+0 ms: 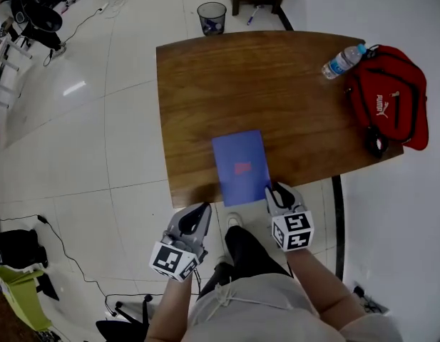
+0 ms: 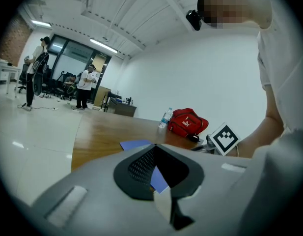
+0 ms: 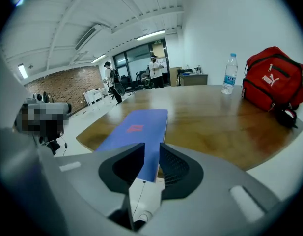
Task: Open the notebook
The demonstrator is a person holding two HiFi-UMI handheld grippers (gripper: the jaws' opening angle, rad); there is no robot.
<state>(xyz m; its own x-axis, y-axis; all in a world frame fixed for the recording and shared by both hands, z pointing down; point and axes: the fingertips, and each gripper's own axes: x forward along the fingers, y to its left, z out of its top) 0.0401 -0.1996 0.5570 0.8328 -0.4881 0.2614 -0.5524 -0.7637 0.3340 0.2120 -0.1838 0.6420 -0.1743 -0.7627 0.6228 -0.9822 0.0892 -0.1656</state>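
A blue notebook point(image 1: 239, 164) with a red mark on its cover lies shut on the wooden table point(image 1: 262, 84), reaching the near edge. My right gripper point(image 1: 278, 191) sits at the notebook's near right corner. In the right gripper view the jaws point(image 3: 148, 161) stand a narrow gap apart, and the notebook point(image 3: 136, 127) shows through that gap, its near edge just ahead of the pads. My left gripper point(image 1: 200, 212) hangs off the table's near edge, left of the notebook and below it. Its jaws point(image 2: 156, 166) meet at the tips with nothing held. A strip of notebook point(image 2: 134, 144) shows beyond them.
A red bag point(image 1: 391, 98) and a water bottle point(image 1: 342, 61) sit at the table's far right. A mesh waste bin point(image 1: 212, 16) stands on the floor beyond the table. Cables and gear lie on the floor at left. People stand far off in the left gripper view.
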